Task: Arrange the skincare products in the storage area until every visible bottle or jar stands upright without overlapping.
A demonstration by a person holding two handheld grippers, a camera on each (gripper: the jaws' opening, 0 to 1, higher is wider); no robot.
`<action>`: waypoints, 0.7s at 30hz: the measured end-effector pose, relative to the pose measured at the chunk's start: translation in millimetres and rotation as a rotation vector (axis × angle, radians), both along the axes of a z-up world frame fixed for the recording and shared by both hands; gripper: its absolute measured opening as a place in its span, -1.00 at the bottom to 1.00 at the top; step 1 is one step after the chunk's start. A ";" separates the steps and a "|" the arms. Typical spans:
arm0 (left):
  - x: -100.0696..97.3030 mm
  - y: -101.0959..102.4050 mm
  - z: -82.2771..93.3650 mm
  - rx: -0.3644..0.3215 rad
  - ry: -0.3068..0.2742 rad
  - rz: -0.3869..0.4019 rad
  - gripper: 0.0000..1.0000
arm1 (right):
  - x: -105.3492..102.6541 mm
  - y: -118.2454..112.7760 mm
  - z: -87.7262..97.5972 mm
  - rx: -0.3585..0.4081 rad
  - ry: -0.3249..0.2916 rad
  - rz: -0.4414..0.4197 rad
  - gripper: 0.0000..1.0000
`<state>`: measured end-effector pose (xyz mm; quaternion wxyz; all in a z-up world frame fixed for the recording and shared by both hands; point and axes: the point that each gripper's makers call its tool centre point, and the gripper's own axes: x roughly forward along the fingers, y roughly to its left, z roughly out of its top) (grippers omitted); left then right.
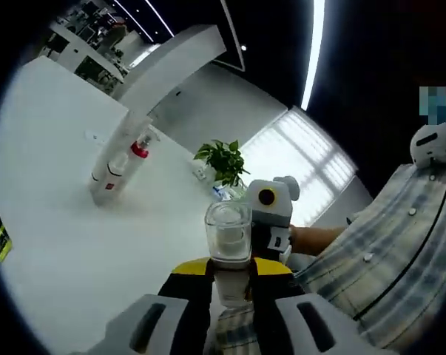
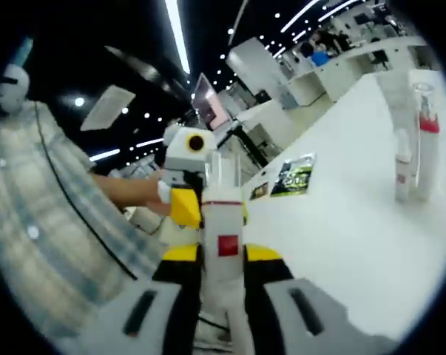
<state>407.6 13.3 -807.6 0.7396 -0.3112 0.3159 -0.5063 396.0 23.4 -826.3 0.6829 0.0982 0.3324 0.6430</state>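
Only the left gripper view shows a potted plant (image 1: 223, 159) at 12 o'clock. Left gripper (image 1: 230, 285) clamps a clear-capped white bottle (image 1: 228, 244). Right gripper (image 2: 224, 277) clamps a red-labelled white bottle (image 2: 224, 237).

the left gripper view looks along its jaws, rolled so the bench (image 1: 67, 222) slopes across the left of the frame. a jar (image 1: 228, 235) sits very near the lens at centre. the right gripper view faces the opposite way, its bench (image 2: 356, 214) at right and a bottle (image 2: 223, 237) close up. both views share the bench, the person's checked shirt (image 1: 400, 244) and the two standing bottles (image 1: 123, 166).
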 end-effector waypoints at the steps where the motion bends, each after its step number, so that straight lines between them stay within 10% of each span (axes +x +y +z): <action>1: 2.5 0.3 -5.3 0.036 0.016 0.021 -0.58 | 1.3 0.1 -3.4 -0.025 -0.016 -0.010 -0.62; 13: 32.8 5.3 -28.9 0.219 0.135 0.334 -0.51 | 37.4 0.5 -26.2 -0.320 -0.231 -0.242 -0.62; 21: 33.0 0.9 -35.5 0.314 0.123 0.352 -0.54 | 39.1 -2.5 -31.7 -0.416 -0.318 -0.273 -0.61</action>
